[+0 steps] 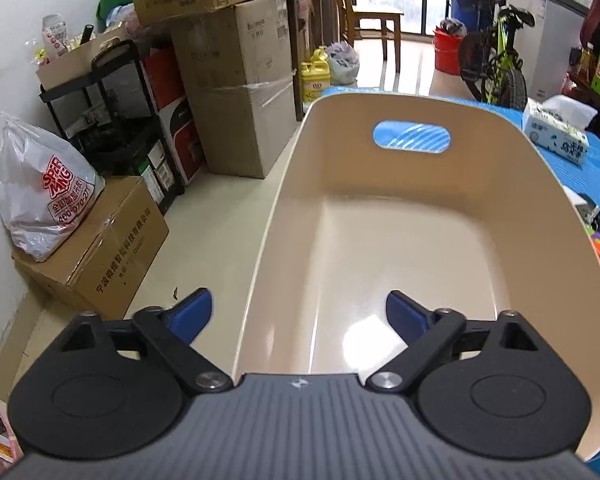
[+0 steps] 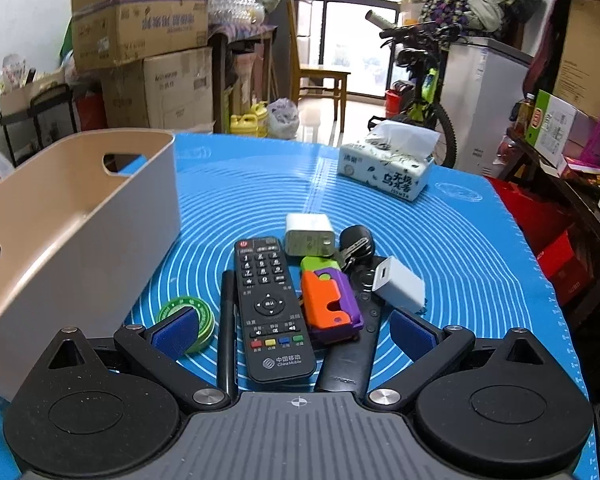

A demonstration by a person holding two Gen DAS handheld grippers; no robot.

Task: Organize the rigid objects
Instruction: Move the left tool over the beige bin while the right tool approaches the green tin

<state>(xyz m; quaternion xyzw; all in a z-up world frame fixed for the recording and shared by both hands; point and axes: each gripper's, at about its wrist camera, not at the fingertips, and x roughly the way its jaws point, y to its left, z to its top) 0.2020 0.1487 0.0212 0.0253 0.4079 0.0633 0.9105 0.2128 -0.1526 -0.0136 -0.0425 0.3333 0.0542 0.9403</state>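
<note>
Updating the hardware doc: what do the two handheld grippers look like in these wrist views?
Both look identical. The left gripper and right gripper each have a grey ribbed body with a small crosshair mark, two black round-ended side housings with triangular cut-outs, black linkage bars on silver pivot bolts, and blue-padded fingers. No cables, hands or sleeves are in view.

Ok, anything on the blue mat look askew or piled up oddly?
Yes: the orange and purple plastic toy lies tilted, propped across the slim black remote, and a white charger cube rests atop that remote. Nothing looks spilled or broken.
</note>
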